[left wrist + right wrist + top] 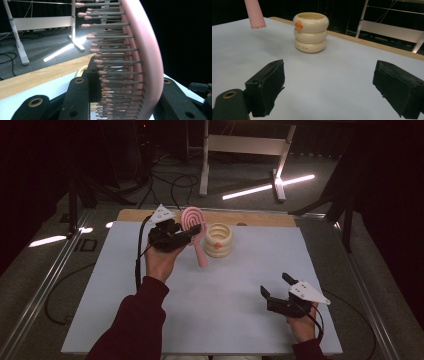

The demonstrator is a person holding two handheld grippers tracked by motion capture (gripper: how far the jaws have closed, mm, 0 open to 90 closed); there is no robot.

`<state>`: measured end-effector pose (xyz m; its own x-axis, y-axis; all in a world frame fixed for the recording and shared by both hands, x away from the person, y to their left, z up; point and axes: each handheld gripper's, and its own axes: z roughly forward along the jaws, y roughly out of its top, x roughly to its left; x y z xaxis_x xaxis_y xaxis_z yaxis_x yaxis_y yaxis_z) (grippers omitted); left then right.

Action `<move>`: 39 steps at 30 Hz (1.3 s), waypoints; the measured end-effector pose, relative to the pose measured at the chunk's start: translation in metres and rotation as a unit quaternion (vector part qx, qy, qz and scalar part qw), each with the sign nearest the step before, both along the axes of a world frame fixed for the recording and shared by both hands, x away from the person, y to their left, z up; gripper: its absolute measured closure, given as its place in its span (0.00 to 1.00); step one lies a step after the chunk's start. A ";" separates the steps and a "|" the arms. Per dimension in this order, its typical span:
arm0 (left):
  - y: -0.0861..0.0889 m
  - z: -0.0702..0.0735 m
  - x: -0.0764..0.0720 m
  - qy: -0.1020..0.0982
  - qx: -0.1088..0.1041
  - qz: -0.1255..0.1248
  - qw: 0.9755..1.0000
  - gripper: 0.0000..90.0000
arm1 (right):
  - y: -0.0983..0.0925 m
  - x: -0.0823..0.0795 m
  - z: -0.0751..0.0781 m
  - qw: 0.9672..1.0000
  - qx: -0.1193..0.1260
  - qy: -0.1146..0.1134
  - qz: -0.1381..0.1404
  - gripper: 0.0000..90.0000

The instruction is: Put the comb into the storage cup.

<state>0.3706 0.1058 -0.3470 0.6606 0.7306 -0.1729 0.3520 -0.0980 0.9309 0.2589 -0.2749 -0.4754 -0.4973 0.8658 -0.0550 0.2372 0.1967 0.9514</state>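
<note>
A pink hairbrush (193,218) hangs over the back of the white table top (150,320), head up and handle slanting down to the right. My left gripper (191,233) is shut on its head; in the left gripper view the bristles (117,62) run sideways between the two black jaws. Just right of the brush stands a cream ringed cup (218,240) with a small orange knob on its side. My right gripper (274,284) sits low at the front right, open and holding nothing. In its view the cup (311,32) stands ahead and the brush handle's tip (255,15) hangs at upper left.
A wooden strip (260,218) runs along the table's far edge. Beyond it a white metal frame (245,145) stands on the dark floor among cables (170,182). Metal rails (45,285) flank the table on both sides.
</note>
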 end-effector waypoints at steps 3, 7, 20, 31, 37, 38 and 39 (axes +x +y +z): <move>0.000 0.002 0.002 -0.002 -0.002 0.000 1.000 0.71 | -0.004 -0.003 -0.001 1.000 0.002 -0.003 -0.001 0.12; 0.001 0.003 0.004 -0.003 -0.003 0.000 1.000 0.71 | -0.008 -0.004 -0.003 1.000 0.004 -0.001 -0.004 0.11; -0.001 0.011 0.013 -0.013 0.007 0.001 1.000 0.71 | -0.014 -0.006 -0.007 1.000 0.011 0.002 -0.013 0.11; -0.005 0.023 0.023 -0.027 0.018 0.005 0.999 0.71 | -0.010 -0.005 -0.010 1.000 0.012 0.007 -0.007 0.12; -0.010 0.025 0.027 -0.029 0.018 0.000 0.999 0.71 | -0.009 -0.004 -0.010 1.000 0.010 0.008 -0.004 0.12; -0.011 0.024 0.028 -0.028 0.019 -0.001 0.999 0.71 | -0.009 -0.004 -0.010 1.000 0.010 0.008 -0.004 0.12; -0.013 0.024 0.029 -0.028 0.019 0.000 0.999 0.71 | -0.009 -0.005 -0.010 1.000 0.010 0.008 -0.005 0.12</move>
